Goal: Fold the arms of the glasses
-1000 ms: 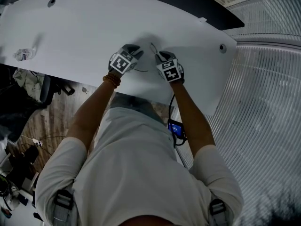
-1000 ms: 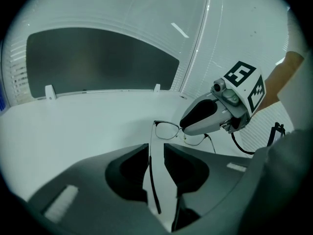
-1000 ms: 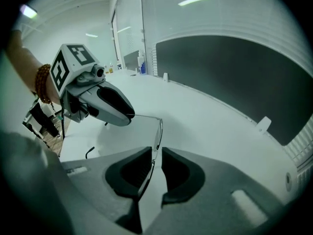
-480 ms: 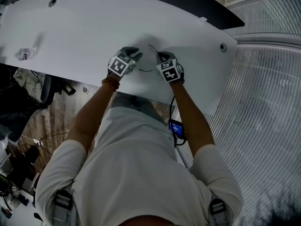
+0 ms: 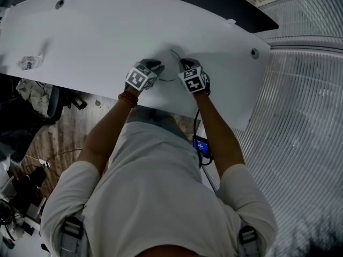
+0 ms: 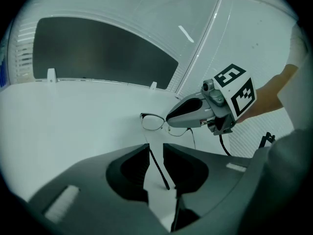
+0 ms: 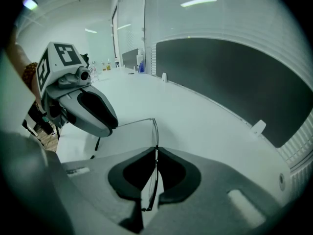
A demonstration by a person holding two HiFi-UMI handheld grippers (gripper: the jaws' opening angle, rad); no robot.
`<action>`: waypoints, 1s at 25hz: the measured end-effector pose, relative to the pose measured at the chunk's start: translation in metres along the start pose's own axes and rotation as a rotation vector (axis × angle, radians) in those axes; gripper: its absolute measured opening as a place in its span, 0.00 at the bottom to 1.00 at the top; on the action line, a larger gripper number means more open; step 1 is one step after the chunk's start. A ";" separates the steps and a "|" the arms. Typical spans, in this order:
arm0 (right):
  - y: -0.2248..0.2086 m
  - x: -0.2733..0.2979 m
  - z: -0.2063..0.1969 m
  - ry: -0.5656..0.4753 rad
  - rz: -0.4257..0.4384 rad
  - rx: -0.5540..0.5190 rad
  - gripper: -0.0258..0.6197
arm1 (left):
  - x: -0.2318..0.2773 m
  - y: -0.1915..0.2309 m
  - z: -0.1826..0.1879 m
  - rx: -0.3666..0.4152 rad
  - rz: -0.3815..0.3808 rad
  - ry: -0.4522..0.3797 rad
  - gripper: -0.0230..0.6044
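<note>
From the head view, the white table (image 5: 96, 36) is mostly bare. A crumpled wrapper (image 5: 27, 62) lies near its left edge, well apart from the work, and a round hole (image 5: 254, 53) sits toward the right end. The glasses (image 5: 174, 55) lie on the table between the left gripper (image 5: 157, 66) and the right gripper (image 5: 185, 64), which are close together. A small device with a lit blue screen (image 5: 200, 144) hangs on a cable under the person's right forearm.

In the left gripper view, the left gripper's (image 6: 155, 148) jaws have just been closing. They stand a little apart, with one thin temple arm (image 6: 159, 168) running slantwise through the gap, and the pads do not clamp it. Past them the lens frame (image 6: 152, 122) stands upright on the table, and the right gripper's nose (image 6: 168, 117) covers its right half. The marker cube (image 6: 234, 89) bears black-and-white squares. A dark panel (image 6: 98, 53) stands behind the table's far edge, where two white clips (image 6: 50, 74) stick up.

In the right gripper view, the right gripper (image 7: 156, 152) is clenched on the glasses' front, seen edge-on between its tips. The left gripper (image 7: 110, 125) is just beside the temple arm, which reaches out to the left. Small bottles (image 7: 140, 61) stand at the far end of the table, too small to read.
</note>
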State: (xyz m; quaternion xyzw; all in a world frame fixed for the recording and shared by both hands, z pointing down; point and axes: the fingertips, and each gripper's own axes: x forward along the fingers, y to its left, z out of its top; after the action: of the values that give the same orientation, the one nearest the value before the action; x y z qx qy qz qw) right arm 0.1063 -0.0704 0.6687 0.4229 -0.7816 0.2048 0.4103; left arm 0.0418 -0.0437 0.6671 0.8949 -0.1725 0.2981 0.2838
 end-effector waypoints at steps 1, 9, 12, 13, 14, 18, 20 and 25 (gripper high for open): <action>-0.001 0.000 0.001 -0.001 -0.003 -0.002 0.06 | 0.001 -0.002 0.002 0.000 -0.003 0.001 0.18; 0.003 0.002 0.004 -0.012 -0.006 0.001 0.07 | 0.022 -0.016 0.025 0.006 -0.055 -0.012 0.18; 0.005 0.003 0.004 -0.018 -0.001 0.004 0.06 | 0.031 -0.021 0.027 0.010 -0.084 -0.005 0.17; 0.006 0.003 0.004 -0.018 0.002 0.005 0.07 | 0.033 -0.023 0.027 0.011 -0.097 -0.003 0.17; 0.007 0.002 0.004 -0.018 0.005 0.006 0.07 | 0.035 -0.024 0.028 0.015 -0.107 -0.002 0.17; 0.010 0.003 0.003 -0.014 0.006 0.007 0.06 | 0.039 -0.028 0.029 0.017 -0.131 0.001 0.17; 0.009 0.003 0.002 -0.016 0.002 0.002 0.06 | 0.033 -0.025 0.029 0.006 -0.116 -0.006 0.19; 0.004 0.001 0.000 -0.014 -0.006 -0.005 0.06 | -0.010 -0.026 0.020 -0.050 -0.072 -0.045 0.19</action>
State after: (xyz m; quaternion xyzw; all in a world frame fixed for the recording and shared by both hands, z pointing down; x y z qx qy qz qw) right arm 0.1023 -0.0686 0.6693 0.4257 -0.7835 0.1987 0.4067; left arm 0.0551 -0.0345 0.6369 0.8996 -0.1538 0.2632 0.3127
